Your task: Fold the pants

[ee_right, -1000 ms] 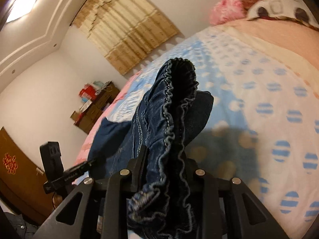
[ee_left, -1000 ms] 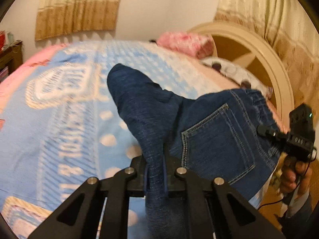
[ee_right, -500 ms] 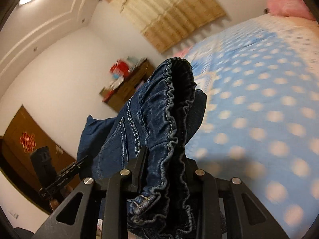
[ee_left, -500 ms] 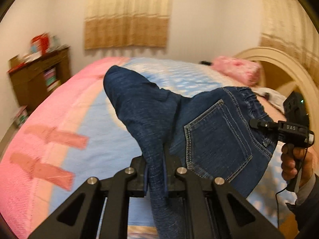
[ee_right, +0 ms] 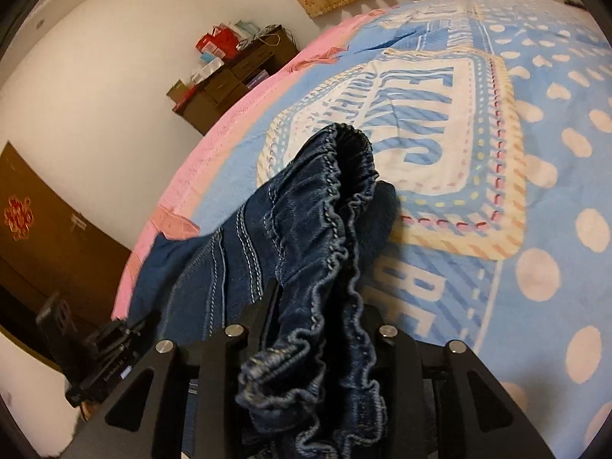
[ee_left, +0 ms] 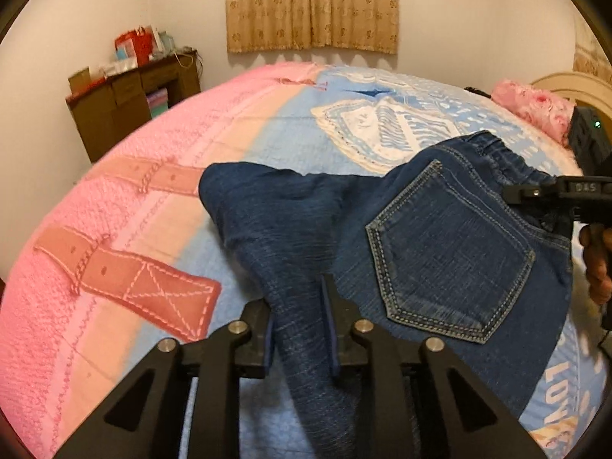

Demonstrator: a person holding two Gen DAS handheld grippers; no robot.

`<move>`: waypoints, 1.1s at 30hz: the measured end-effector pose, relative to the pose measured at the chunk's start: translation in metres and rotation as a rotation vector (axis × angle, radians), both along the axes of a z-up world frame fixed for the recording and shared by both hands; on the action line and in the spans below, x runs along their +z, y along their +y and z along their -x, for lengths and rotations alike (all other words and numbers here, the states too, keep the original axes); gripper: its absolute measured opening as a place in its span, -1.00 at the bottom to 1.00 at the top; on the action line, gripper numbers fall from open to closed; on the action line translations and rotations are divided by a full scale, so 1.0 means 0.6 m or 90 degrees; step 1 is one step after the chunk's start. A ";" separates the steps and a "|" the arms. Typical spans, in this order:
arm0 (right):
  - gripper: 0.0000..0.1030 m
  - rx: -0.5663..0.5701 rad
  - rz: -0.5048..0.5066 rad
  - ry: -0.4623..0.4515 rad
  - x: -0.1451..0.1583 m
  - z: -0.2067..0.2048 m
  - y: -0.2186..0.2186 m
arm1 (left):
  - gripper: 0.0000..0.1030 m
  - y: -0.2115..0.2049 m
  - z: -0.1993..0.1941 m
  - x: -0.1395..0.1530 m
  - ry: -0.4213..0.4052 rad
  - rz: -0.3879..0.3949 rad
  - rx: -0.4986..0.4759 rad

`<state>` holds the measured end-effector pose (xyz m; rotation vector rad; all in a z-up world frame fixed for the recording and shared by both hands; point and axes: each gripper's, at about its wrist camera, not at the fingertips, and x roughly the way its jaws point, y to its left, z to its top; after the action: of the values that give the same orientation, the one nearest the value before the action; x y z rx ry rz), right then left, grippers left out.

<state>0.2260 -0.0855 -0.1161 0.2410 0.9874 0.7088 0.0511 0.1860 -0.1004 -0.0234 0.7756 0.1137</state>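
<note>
Looking along the left gripper (ee_left: 298, 329) first: its jaws have just been opening, and a gap shows between each blue pad and the denim. The leg end of the pants (ee_left: 401, 244) runs between the fingers but is not pinched. From there the dark blue jeans spread away over the bedspread (ee_left: 160, 206), back pocket (ee_left: 451, 256) face up, elastic waistband toward the right edge. Far corner of the folded leg lies on the pink and blue border of the bedspread. At right edge, the right gripper (ee_left: 528, 193) reaches in at the waistband, with a hand (ee_left: 596, 264) on its grip below. Behind the bed: brown cabinet (ee_left: 130, 103) stacked with red and white boxes, beige curtain (ee_left: 311, 5) on the far wall, pink pillow (ee_left: 535, 109) near the curved headboard.

Right wrist view: ruffled waistband bunches up between the fingers of the gripper (ee_right: 313, 325). These jaws have also just been opening; the cloth fills the gap, and whether the pads press on it I cannot tell. Jeans (ee_right: 306, 237) hump up in front of the camera and fall leftward toward the bed's pink edge. Bedspread (ee_right: 535, 153) ahead shows a lettered badge print and pale dots on blue. Low left, the other gripper (ee_right: 111, 352), dark and partly blurred. Cabinet (ee_right: 237, 72) against the white wall beyond.
</note>
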 end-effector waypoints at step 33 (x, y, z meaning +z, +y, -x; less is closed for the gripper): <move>0.42 -0.109 0.179 -0.425 0.255 0.412 -0.049 | 1.00 -0.078 0.245 0.244 -0.228 -0.066 0.056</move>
<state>-0.0211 -0.1148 0.0367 -0.1548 0.4098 0.4357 -0.0962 0.1389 0.0460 0.0197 0.4095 0.2266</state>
